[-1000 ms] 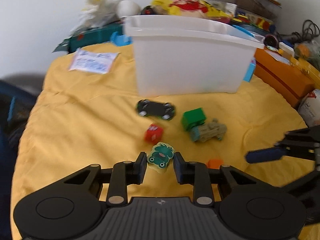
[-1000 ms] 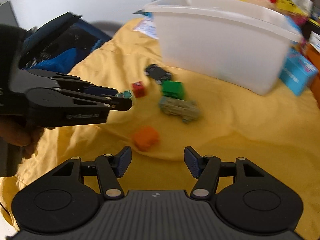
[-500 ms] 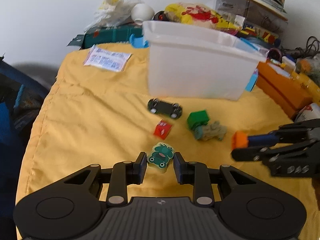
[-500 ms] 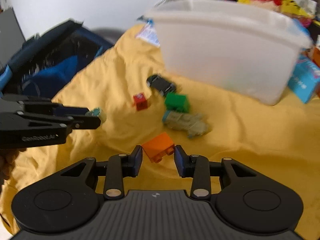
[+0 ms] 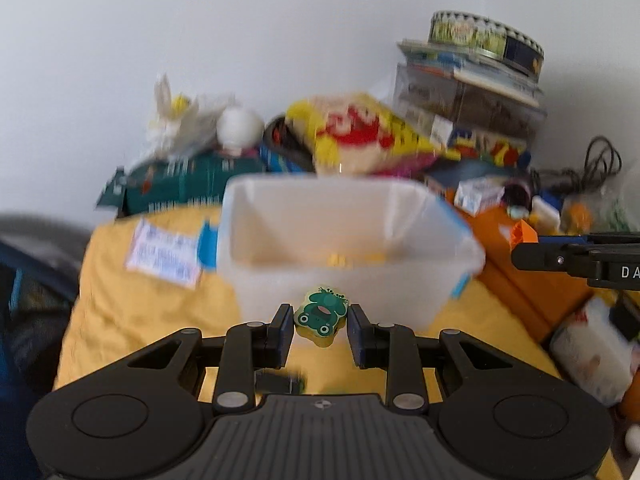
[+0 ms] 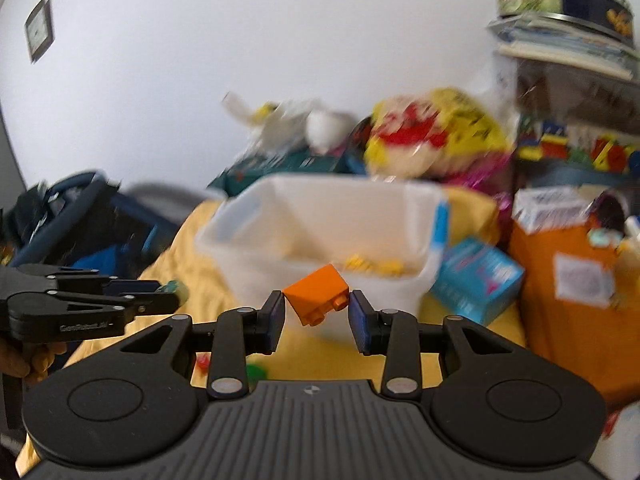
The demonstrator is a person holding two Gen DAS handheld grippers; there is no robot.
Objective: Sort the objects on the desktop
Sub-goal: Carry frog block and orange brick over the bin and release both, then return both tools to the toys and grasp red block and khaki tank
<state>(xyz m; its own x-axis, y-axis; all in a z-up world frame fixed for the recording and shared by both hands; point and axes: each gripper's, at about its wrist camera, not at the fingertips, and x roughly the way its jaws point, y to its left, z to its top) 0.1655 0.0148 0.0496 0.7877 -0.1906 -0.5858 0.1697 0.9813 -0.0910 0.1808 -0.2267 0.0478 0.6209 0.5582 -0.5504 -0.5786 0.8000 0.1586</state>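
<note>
My left gripper [image 5: 319, 322] is shut on a green frog eraser [image 5: 320, 314] and holds it raised in front of the near wall of the white plastic bin [image 5: 280, 268]. My right gripper [image 6: 316, 314] is shut on an orange brick [image 6: 318, 292] and holds it raised just before the bin [image 6: 240, 240]. The bin is open and holds small yellow pieces [image 6: 372, 265]. The right gripper also shows at the right edge of the left wrist view with the orange brick [image 5: 522, 234]. The left gripper [image 6: 176, 290] shows at the left of the right wrist view.
The bin stands on a yellow cloth [image 5: 132, 312]. Behind it lie a yellow-red bag [image 5: 360, 136], green boxes [image 5: 180, 184] and stacked boxes with a round tin [image 5: 484, 36]. An orange box [image 6: 568, 292] and a blue box [image 6: 478, 280] stand to the right. A black toy car [image 5: 280, 382] lies under the left gripper.
Both grippers have risen from the cloth with their objects and moved toward the bin, so its open top now shows. The other toys have dropped below the view.
</note>
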